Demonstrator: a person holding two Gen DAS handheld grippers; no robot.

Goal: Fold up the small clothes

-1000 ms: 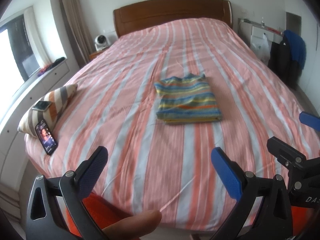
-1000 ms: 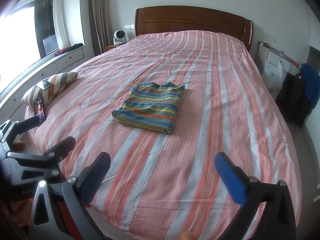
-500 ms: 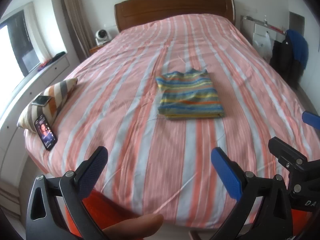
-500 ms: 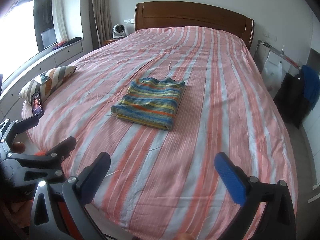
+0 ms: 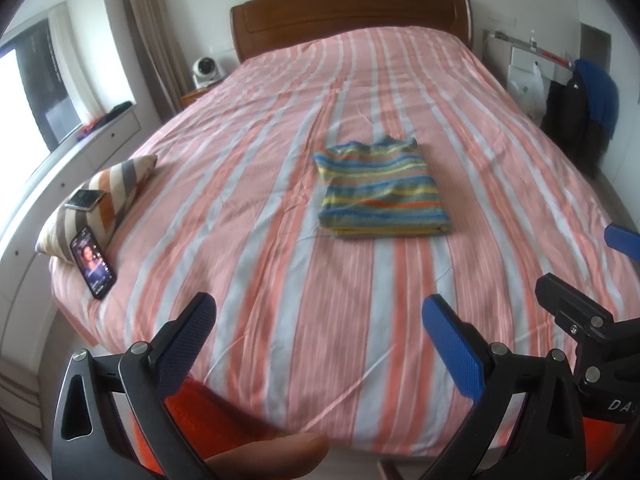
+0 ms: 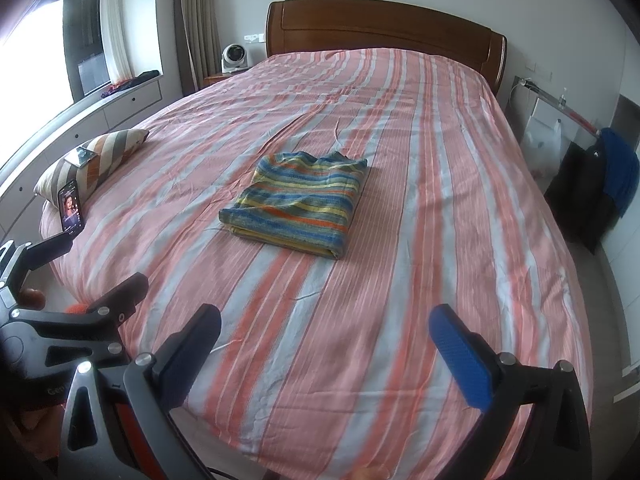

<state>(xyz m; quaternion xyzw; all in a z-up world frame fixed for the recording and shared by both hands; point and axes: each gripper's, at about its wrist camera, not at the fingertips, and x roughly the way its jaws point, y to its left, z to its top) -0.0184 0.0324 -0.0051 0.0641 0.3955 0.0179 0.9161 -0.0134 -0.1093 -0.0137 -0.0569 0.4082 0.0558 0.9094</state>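
Observation:
A small striped garment, blue, yellow, green and orange, lies folded into a flat rectangle on the middle of the pink striped bed. It also shows in the right wrist view. My left gripper is open and empty, held over the foot of the bed, well short of the garment. My right gripper is open and empty too, beside the left one, also back from the garment. Part of the right gripper shows at the right edge of the left wrist view.
A striped cushion lies at the bed's left edge with a phone leaning on it and another on top. A wooden headboard stands at the far end. Dark and blue clothes hang at the right.
Both grippers have drawn back and lifted a little from the bed, so the folded garment sits farther away. The garment has not moved. Both jaws stayed open.

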